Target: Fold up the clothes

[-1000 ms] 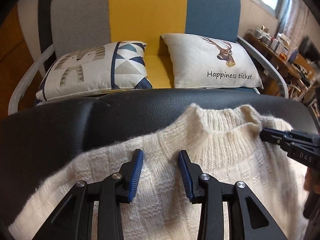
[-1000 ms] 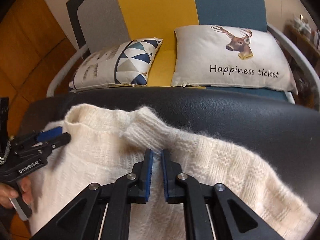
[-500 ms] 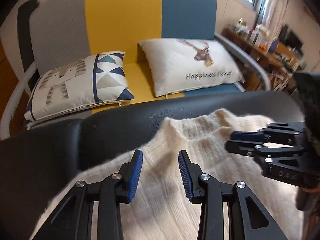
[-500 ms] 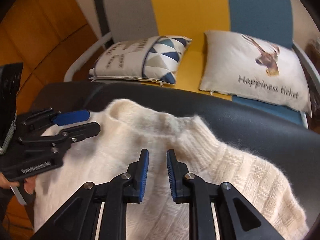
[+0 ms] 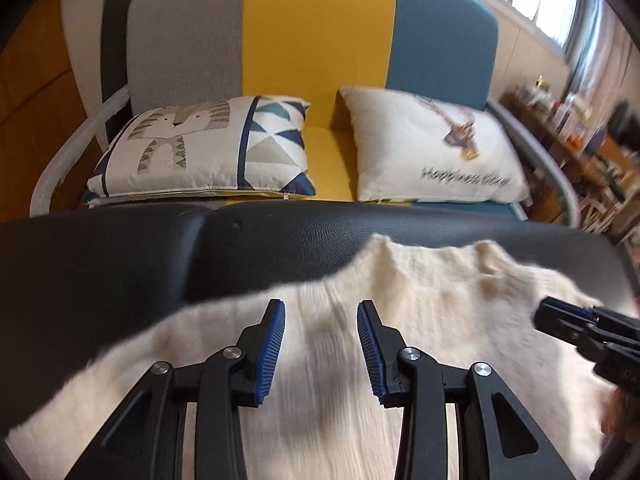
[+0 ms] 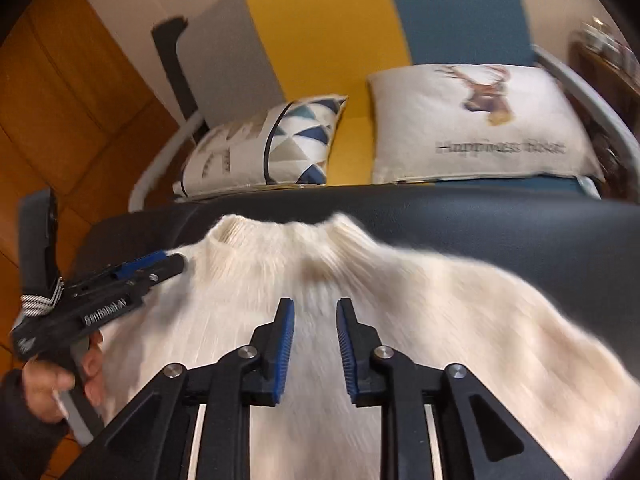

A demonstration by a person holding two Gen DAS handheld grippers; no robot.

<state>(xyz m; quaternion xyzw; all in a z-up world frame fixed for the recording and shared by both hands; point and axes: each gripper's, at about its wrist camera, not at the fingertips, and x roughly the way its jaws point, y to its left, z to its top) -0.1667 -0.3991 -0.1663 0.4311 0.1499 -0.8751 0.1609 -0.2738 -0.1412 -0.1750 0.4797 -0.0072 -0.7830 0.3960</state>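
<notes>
A cream knitted sweater [image 5: 420, 300] [image 6: 420, 300] lies spread on a black leather surface [image 5: 120, 264] [image 6: 520, 224], its collar toward the far edge. My left gripper [image 5: 321, 344] hovers open above the sweater's left shoulder area, nothing between its blue pads [image 5: 272, 346]. My right gripper [image 6: 315, 346] hangs above the sweater just below the collar; its jaws are opening and no cloth is pinched between them. Each gripper shows at the edge of the other's view: the right gripper [image 5: 560, 322] and the left gripper [image 6: 168, 264], the latter held by a hand [image 6: 44, 392].
Behind the black surface stands a sofa [image 5: 316, 40] in grey, yellow and blue with two cushions, a patterned cushion [image 5: 208, 152] and a deer-print cushion [image 5: 432, 148]. A cluttered shelf [image 5: 568, 128] is at the right. Wooden panelling [image 6: 60, 92] lies to the left.
My right gripper let go of the sweater's collar fold, opened and lifted back. The collar now lies flat. Both grippers shifted a little above the sweater.
</notes>
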